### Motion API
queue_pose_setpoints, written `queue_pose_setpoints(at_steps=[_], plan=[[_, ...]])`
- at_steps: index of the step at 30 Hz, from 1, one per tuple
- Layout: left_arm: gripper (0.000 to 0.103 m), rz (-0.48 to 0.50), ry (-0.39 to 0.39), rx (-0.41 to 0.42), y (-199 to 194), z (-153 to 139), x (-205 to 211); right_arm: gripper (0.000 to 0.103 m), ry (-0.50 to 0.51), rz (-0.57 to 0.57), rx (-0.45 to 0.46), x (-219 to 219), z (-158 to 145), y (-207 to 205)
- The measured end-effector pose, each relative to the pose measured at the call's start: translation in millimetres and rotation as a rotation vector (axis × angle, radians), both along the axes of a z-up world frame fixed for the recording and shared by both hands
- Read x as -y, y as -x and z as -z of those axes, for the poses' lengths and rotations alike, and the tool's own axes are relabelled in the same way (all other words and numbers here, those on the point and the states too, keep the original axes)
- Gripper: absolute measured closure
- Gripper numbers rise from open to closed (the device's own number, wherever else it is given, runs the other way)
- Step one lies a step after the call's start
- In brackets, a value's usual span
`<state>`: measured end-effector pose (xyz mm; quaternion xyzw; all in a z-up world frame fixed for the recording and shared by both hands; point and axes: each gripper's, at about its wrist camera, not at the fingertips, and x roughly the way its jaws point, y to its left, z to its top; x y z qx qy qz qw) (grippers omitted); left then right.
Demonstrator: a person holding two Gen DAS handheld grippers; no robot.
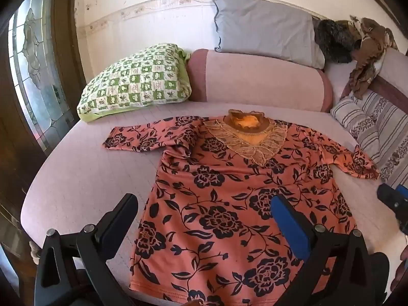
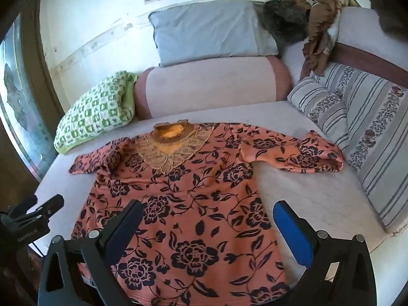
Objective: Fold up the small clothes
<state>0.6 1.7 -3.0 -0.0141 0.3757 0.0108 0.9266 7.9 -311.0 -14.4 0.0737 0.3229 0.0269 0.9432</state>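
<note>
An orange blouse [image 1: 229, 191] with black flowers and a lace collar lies flat, face up, on a pale pink bed [image 1: 76, 178], sleeves spread to both sides. It also shows in the right wrist view [image 2: 193, 204]. My left gripper [image 1: 204, 206] is open and empty, hovering over the blouse's lower left part near the hem. My right gripper [image 2: 207, 214] is open and empty over the lower right part. The right gripper shows at the left wrist view's right edge [image 1: 392, 201], and the left gripper at the right wrist view's left edge [image 2: 33, 211].
A green checked pillow [image 1: 135, 81], a pink bolster [image 1: 257, 79] and a blue-grey pillow [image 1: 265, 30] lie behind the blouse. Striped cushions [image 2: 362, 130] line the right side. Brown clothes [image 2: 318, 25] hang over the back corner. A stained-glass door [image 1: 33, 71] stands left.
</note>
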Motion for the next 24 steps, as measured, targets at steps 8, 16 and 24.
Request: queue_pose_setpoints(at_steps=[8, 16, 24], plan=[[0.000, -0.025, -0.041, 0.001, 0, -2, 2, 0.000, 0.029, 0.026, -0.011, -23, 14, -4], [0.000, -0.020, -0.027, -0.009, 0, 2, -1, 0.000, 0.005, -0.018, -0.013, -51, 25, 1], [0.000, -0.016, -0.029, -0.011, 1, 2, 0, 0.000, 0.008, -0.060, -0.006, -49, 14, -3]])
